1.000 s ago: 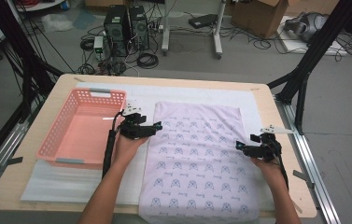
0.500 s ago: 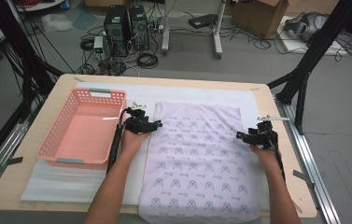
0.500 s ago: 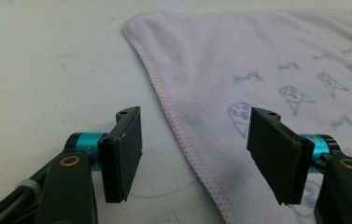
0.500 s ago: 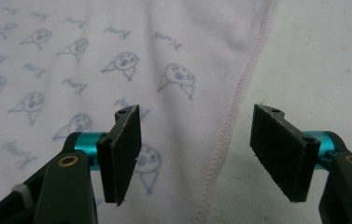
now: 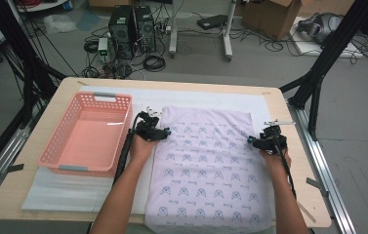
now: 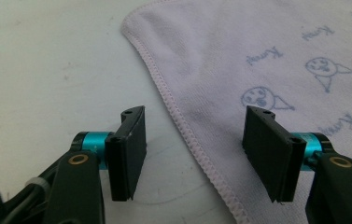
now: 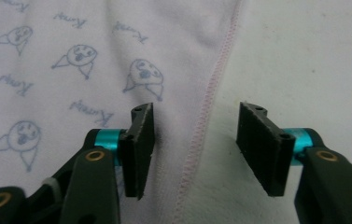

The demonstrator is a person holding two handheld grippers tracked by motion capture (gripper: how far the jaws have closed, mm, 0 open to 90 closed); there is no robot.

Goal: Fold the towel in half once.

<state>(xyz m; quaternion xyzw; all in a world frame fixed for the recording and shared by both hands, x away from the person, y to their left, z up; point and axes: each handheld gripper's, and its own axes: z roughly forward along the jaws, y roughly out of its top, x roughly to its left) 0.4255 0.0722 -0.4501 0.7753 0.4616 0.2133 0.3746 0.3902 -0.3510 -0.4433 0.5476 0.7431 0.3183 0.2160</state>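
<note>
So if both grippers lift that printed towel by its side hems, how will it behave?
The towel will probably sag between the grips: it lies flat and soft, slightly rippled near the hem. It is likely light and unlikely to slip, given its terry-like nap and stitched edge.

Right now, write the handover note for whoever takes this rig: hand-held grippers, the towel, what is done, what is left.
Left hand-held gripper: open, jaws just been closing, straddling the towel at its left hem, pads not yet pressing.
Right hand-held gripper: open, jaws just been closing, straddling the right hem, no grip yet.
Towel: spread flat on the white mat, near end hanging over the table edge. Pink basket stands to its left, nothing in it.
Done: both grippers set at opposite hems.
Left: pinch both hems, then probably fold.
</note>
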